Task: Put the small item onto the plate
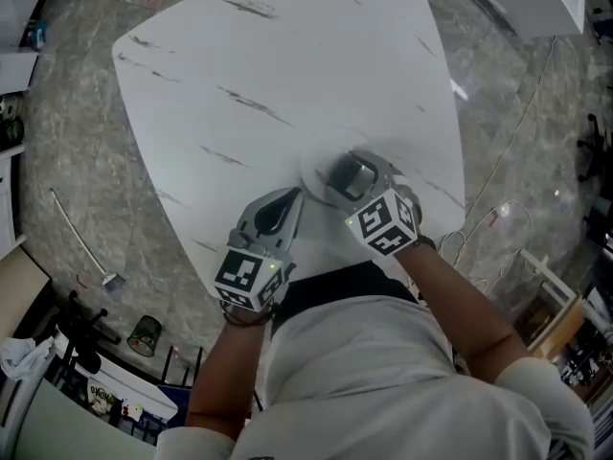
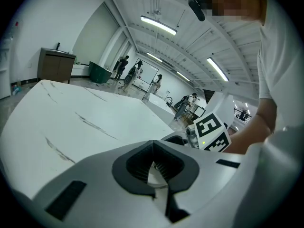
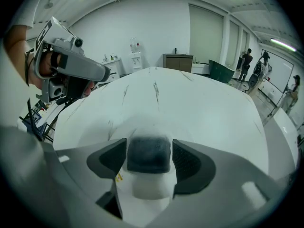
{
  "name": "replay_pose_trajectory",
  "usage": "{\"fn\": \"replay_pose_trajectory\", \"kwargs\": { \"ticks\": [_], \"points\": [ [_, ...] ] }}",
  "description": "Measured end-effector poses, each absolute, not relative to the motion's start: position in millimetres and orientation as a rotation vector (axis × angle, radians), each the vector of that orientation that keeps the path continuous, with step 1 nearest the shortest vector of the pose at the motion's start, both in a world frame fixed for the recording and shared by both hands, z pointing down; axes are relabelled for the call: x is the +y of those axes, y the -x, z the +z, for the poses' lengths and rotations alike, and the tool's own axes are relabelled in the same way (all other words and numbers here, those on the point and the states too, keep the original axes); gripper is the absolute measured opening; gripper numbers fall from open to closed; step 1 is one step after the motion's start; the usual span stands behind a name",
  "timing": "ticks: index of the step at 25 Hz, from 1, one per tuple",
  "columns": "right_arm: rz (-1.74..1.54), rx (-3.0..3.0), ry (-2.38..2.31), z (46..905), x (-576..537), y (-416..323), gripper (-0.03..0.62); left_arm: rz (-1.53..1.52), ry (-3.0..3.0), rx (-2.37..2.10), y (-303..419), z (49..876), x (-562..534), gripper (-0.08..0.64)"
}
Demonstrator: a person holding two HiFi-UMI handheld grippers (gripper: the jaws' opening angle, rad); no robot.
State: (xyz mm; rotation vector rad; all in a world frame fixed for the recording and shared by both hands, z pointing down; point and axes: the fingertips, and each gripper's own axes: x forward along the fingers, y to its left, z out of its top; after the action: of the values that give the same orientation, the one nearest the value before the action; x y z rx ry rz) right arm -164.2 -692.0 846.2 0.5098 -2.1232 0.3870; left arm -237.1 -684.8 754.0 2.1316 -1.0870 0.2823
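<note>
A small dark grey block (image 1: 349,173) sits between the jaws of my right gripper (image 1: 351,174), which is shut on it. The block hangs just over a white plate (image 1: 311,164) that lies on the white marble table (image 1: 287,65) and is hard to tell from it. In the right gripper view the block (image 3: 148,155) fills the gap between the black pads (image 3: 189,161). My left gripper (image 1: 275,215) rests to the left of the plate, near the table's front edge. Its jaws are shut, with nothing held (image 2: 154,169).
The table tapers toward me, with grey stone floor (image 1: 67,161) all round it. Cables (image 1: 493,220) lie on the floor at the right, a long-handled tool (image 1: 86,247) at the left. Several people stand far off across the room (image 2: 130,72).
</note>
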Motion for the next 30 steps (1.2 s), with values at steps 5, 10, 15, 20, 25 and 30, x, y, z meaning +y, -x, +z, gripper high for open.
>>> {"fn": "replay_pose_trajectory", "kwargs": {
  "ticks": [5, 10, 15, 20, 25, 30],
  "points": [
    [0.387, -2.208, -0.526, 802.7, -689.6, 161.4, 0.292, 0.265, -2.158, -1.135, 233.1, 727.7, -679.4, 0.006],
    [0.313, -2.335, -0.462, 722.7, -665.9, 160.7, 0.165, 0.239, -2.199, -1.173, 220.2, 673.5, -662.0, 0.006],
    [0.279, -2.564, -0.471, 605.4, -628.2, 143.1, 0.017, 0.185, -2.273, -1.251, 197.2, 589.1, -632.4, 0.006],
    [0.279, -2.794, -0.566, 482.6, -603.1, 107.8, 0.003, 0.075, -2.400, -1.370, 165.1, 477.6, -602.8, 0.006],
    [0.194, -2.967, -0.577, 363.0, -549.8, 78.7, 0.003, -0.016, -2.480, -1.441, 127.3, 376.0, -541.2, 0.006],
    [0.069, -3.046, -0.621, 297.4, -508.4, 49.8, 0.003, -0.064, -2.534, -1.543, 107.0, 315.8, -504.0, 0.006]
  ]
}}
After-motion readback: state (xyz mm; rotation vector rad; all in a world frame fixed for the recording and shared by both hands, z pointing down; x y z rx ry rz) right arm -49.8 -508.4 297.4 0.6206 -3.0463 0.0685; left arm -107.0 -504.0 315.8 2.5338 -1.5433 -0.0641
